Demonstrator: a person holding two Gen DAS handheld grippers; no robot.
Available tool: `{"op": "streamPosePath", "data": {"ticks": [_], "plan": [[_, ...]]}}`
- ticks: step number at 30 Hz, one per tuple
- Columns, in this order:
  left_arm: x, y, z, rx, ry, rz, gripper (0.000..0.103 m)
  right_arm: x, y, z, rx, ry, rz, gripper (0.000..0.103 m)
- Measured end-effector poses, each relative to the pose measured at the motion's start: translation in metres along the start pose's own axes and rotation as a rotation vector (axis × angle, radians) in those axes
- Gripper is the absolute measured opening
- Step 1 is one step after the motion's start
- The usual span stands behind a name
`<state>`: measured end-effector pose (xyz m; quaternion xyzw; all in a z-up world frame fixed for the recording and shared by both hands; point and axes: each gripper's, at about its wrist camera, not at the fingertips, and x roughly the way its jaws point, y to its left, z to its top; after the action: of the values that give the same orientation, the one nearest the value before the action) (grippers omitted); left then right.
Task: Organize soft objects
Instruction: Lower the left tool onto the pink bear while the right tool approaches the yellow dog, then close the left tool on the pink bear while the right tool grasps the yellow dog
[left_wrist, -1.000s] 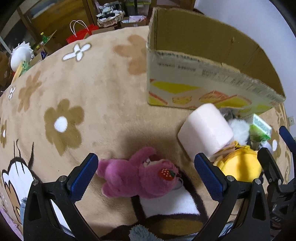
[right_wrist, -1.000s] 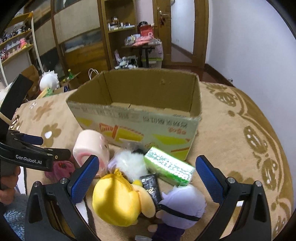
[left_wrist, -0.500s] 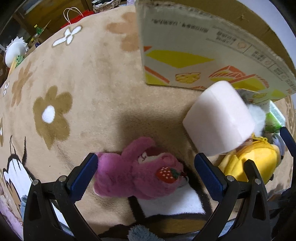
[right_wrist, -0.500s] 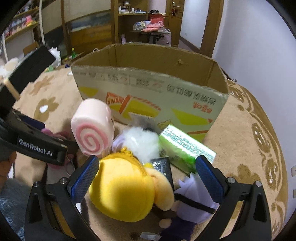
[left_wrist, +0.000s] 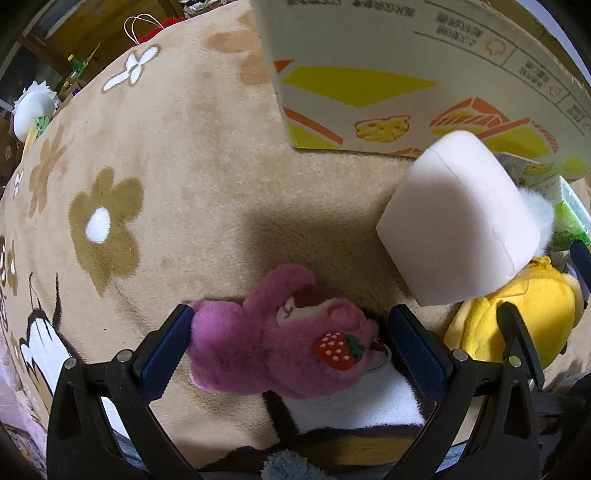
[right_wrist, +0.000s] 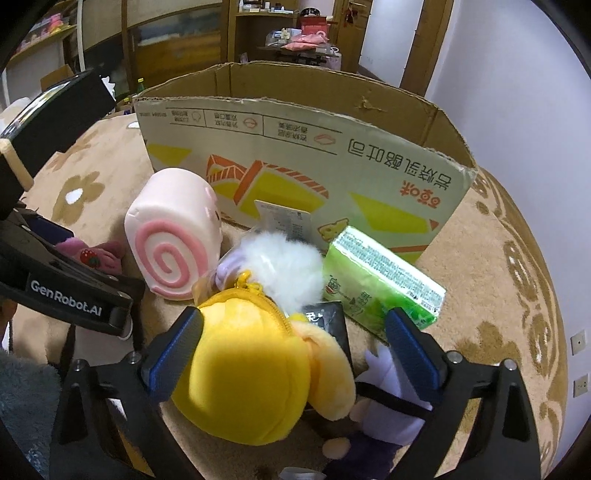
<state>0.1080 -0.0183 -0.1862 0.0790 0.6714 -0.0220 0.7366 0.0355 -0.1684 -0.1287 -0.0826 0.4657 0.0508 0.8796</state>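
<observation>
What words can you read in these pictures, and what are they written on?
"GenRobot.AI": white letters on the black side of the left gripper, seen from the right wrist.
Large orange Chinese characters on the cardboard box: printed upside down, not read here.
Small print strip along the box top: too small to read.
Green tissue pack: print too small and blurred.
Small black packet: one white character, unclear.

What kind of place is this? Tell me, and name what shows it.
Most likely a lived-in room of a home. A plush flower-patterned rug covers the floor, wooden shelves and cabinets line the back wall, and soft toys lie beside a cardboard box.
</observation>
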Motion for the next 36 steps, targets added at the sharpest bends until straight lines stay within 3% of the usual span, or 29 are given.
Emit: {"op": "streamPosePath", "data": {"ticks": [9, 11, 13, 16, 18, 23, 36], "plan": [[-0.001, 0.002, 0.0, 0.006, 0.008, -0.001, 0.103, -0.005, 0.011, -0.002, -0.037, -0.011, 0.031, 0.078], [-0.001, 0.002, -0.001, 0.012, 0.015, 0.009, 0.102, -0.006, 0.012, -0.002, -0.046, -0.012, 0.047, 0.066], [0.002, 0.0, -0.002, 0.015, 0.022, 0.017, 0.102, -0.009, 0.015, -0.002, -0.055, -0.016, 0.051, 0.061], [0.002, -0.002, -0.002, 0.016, 0.024, 0.024, 0.1, -0.011, 0.014, -0.002, -0.054, -0.018, 0.057, 0.058], [0.001, -0.002, -0.002, 0.01, 0.02, 0.045, 0.09, -0.013, 0.012, -0.002, -0.045, -0.022, 0.064, 0.055], [-0.003, 0.001, -0.002, -0.001, 0.003, 0.026, 0.084, -0.02, 0.007, -0.001, -0.021, -0.05, 0.077, 0.041], [-0.027, 0.021, -0.009, -0.046, -0.08, -0.025, 0.082, -0.043, -0.007, 0.003, 0.032, -0.135, 0.103, 0.028]]}}
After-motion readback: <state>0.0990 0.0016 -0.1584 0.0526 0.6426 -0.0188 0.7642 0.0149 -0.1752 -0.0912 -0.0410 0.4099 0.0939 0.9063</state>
